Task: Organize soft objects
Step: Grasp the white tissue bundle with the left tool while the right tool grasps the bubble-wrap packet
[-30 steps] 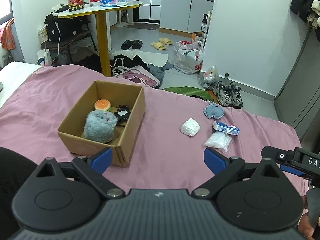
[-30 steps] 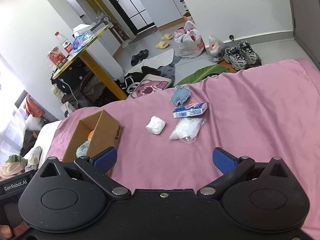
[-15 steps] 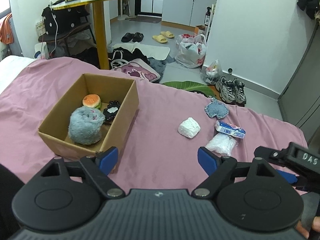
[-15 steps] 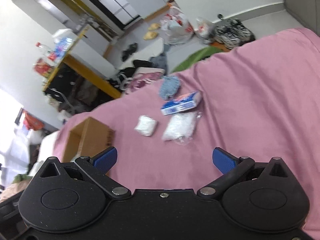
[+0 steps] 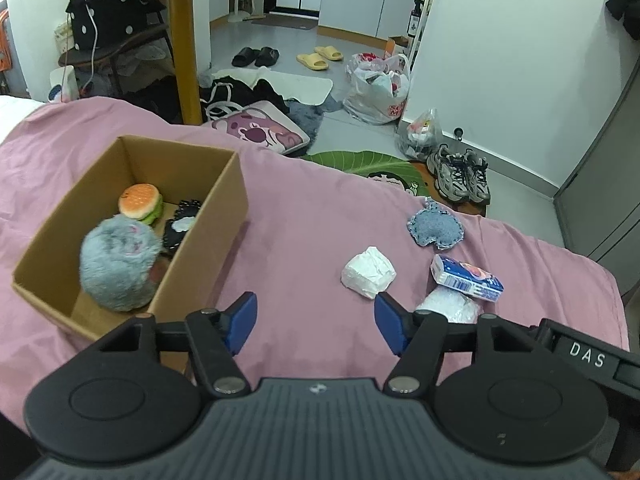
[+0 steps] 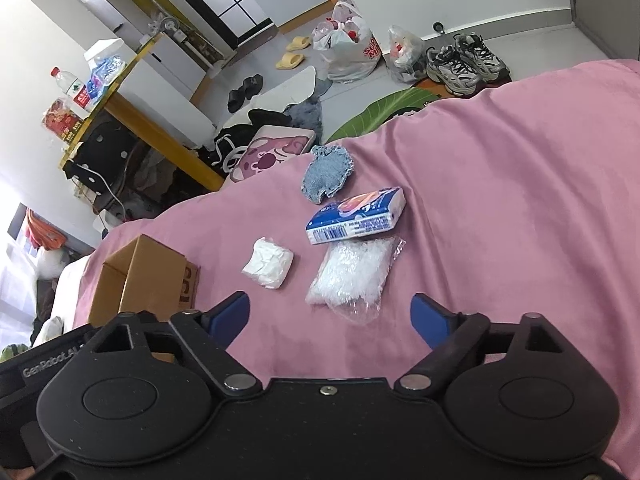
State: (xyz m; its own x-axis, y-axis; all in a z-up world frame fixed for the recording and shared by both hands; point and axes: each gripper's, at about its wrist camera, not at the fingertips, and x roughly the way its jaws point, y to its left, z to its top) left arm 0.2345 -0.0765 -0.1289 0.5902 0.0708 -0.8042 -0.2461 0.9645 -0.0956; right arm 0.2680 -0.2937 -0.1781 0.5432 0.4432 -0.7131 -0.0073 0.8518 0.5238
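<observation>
- Both sets of fingers are spread wide with nothing in them right now: my left gripper [image 5: 316,322] hangs over the pink bed sheet [image 5: 304,216] between the box and the loose stuff, my right gripper [image 6: 330,316] sits just short of the clear plastic bag [image 6: 352,274].
- Cardboard box [image 5: 230,216] is on the left side of the bed and already has a grey fluffy plush [image 5: 118,264], a burger toy [image 5: 140,202] and a black spiky thing [image 5: 182,222] in it.
- Not yet boxed, all lying on the sheet to the right: white wad [image 6: 268,266], tissue pack [image 6: 356,216], denim pouch [image 6: 328,172] and that bag.
- My guess is the bag goes first since it's closest to my right fingers.
- What worries me: the bag looks slick and loose, so a pinch on the empty film edge could let it slide out on the way over.
- The tissue pack touches or overlaps the bag's far end, so lifting the bag might drag or flip it.
- The sheet is soft and wrinkly, so coming down too deep could grab fabric with the bag and tug the nearby bits around.
- The box looks light, so bumping its wall on the drop could shove it.
</observation>
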